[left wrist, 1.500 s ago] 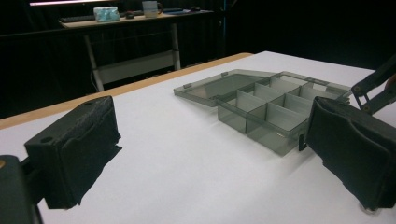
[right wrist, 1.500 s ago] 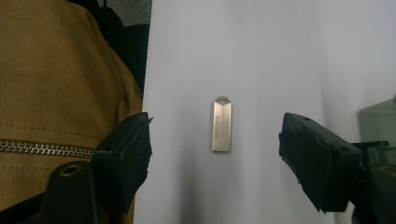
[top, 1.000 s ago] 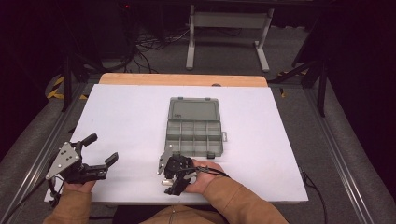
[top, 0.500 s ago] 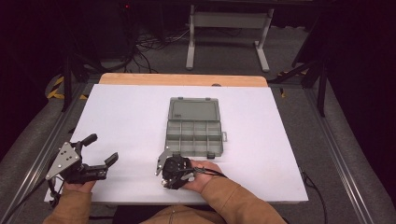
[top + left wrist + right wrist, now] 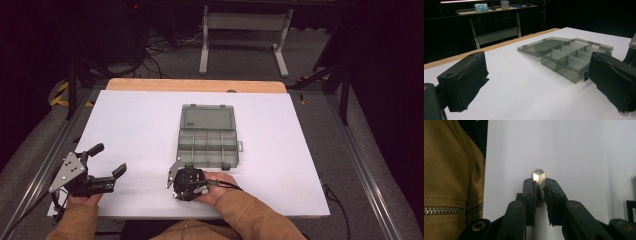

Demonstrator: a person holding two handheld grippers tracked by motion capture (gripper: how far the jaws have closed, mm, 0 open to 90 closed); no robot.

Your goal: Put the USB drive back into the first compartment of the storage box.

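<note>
At the near edge of the table (image 5: 150, 115), the right gripper (image 5: 539, 188) has its jaws pressed in on a small silver metal piece (image 5: 539, 175), whose pointed tip sticks out past the pads; what the piece is cannot be told. In the high view this gripper (image 5: 176, 176) lies low over the white table top, just in front of the near side of the box. A tan jacket sleeve (image 5: 449, 175) with a zip sits beside it. To the left, the left gripper (image 5: 107, 165) rests with its jaws spread wide and nothing between them. Farther out, near the middle, stands a grey plastic box (image 5: 208, 145) with compartments, its lid (image 5: 208, 118) laid flat open on the far side.
</note>
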